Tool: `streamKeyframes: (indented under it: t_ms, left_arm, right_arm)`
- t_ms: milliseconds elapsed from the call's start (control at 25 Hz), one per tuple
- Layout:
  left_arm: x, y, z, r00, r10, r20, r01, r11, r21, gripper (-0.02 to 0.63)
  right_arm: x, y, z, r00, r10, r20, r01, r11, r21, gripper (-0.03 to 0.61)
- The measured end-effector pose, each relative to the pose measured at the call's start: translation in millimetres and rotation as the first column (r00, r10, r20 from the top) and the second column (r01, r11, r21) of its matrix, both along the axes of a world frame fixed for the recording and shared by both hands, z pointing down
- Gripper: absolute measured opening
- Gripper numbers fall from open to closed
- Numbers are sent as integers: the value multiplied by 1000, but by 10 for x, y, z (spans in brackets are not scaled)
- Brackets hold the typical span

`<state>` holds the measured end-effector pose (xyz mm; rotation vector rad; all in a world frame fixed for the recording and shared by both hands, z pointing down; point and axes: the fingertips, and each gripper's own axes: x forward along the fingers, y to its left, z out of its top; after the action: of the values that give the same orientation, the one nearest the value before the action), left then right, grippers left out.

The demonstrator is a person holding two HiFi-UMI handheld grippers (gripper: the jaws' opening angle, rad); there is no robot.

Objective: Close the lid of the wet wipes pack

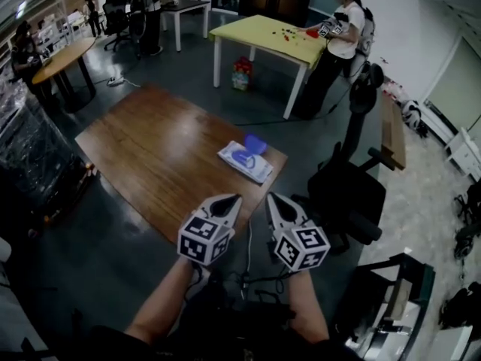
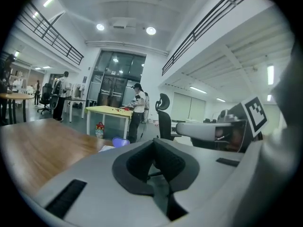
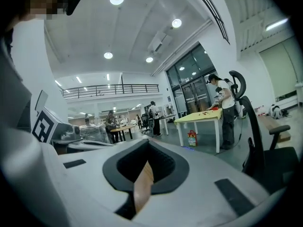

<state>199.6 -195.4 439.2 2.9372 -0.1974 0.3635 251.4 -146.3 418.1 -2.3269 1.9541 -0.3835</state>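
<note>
The wet wipes pack (image 1: 243, 161) is white and flat and lies near the right corner of the brown wooden table (image 1: 158, 156). Its blue lid (image 1: 255, 143) stands flipped open at the pack's far end. In the left gripper view the lid (image 2: 120, 142) peeks just over the jaws, left of centre. My left gripper (image 1: 236, 197) and right gripper (image 1: 270, 196) hang side by side in front of the table's near edge. Both are short of the pack, point toward it and are shut with nothing held. In their own views, the left gripper (image 2: 154, 142) and right gripper (image 3: 147, 144) show jaws pressed together.
A black office chair (image 1: 349, 194) stands close to the table's right corner, beside my right gripper. Farther back a person (image 1: 338, 40) works at a yellow table (image 1: 263, 32). A wooden bench (image 1: 392, 130) is at the right, and dark wrapped goods (image 1: 30, 156) at the left.
</note>
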Motion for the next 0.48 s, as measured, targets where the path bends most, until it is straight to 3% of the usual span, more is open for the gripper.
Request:
streamKeyframes:
  t_ms: [480]
  left_arm:
    - [420, -635, 165, 999, 34, 7, -34, 998, -58, 6]
  right_arm:
    - [391, -600, 29, 999, 48, -9, -49, 998, -41, 9]
